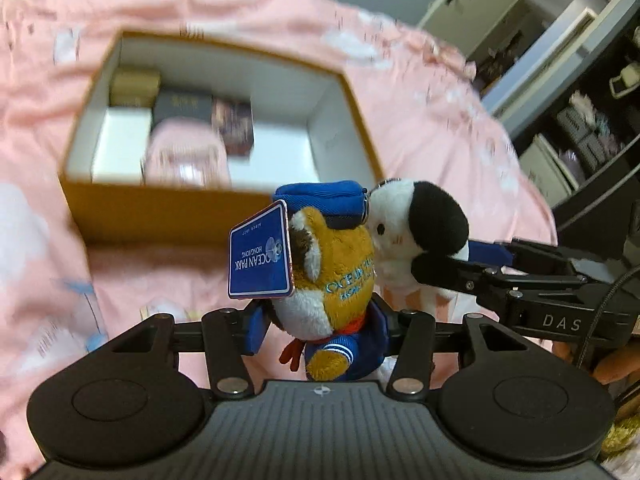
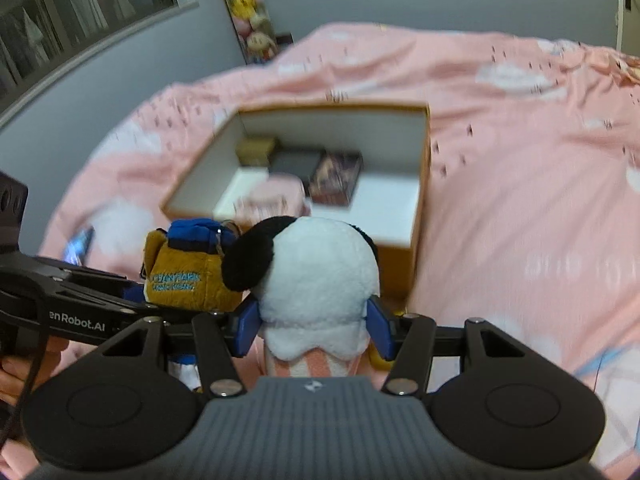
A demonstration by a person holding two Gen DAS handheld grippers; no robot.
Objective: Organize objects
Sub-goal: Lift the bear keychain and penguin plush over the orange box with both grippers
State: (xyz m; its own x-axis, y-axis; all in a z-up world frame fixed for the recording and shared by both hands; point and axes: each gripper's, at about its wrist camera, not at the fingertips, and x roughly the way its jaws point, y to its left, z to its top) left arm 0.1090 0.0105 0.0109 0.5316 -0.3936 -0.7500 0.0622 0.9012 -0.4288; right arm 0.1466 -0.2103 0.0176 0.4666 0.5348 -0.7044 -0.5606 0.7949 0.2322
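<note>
Two plush toys are in your grippers, both held clear of the bed and just in front of the box. Your left gripper (image 1: 320,332) pinches the orange plush (image 1: 332,272), its blue pads pressed into the toy's lower body; the toy wears a blue cap and a blue sailor collar, and a blue hang tag (image 1: 260,256) reading "Ocean Park Hong Kong" sticks out on its left. Your right gripper (image 2: 316,324) pinches the white plush (image 2: 320,276) by its sides, above a pink-and-white striped part; the toy has black ears. The two toys touch, head against head, the white one to the right of the orange one in the left wrist view.

Beyond them stands the open cardboard box (image 1: 160,212), orange-brown outside and white inside, resting on the pink bedspread (image 2: 520,200). Several small boxes lie in its far left part; the near right part of its floor is bare. Both views are blurred there, so the small boxes' labels cannot be read.
</note>
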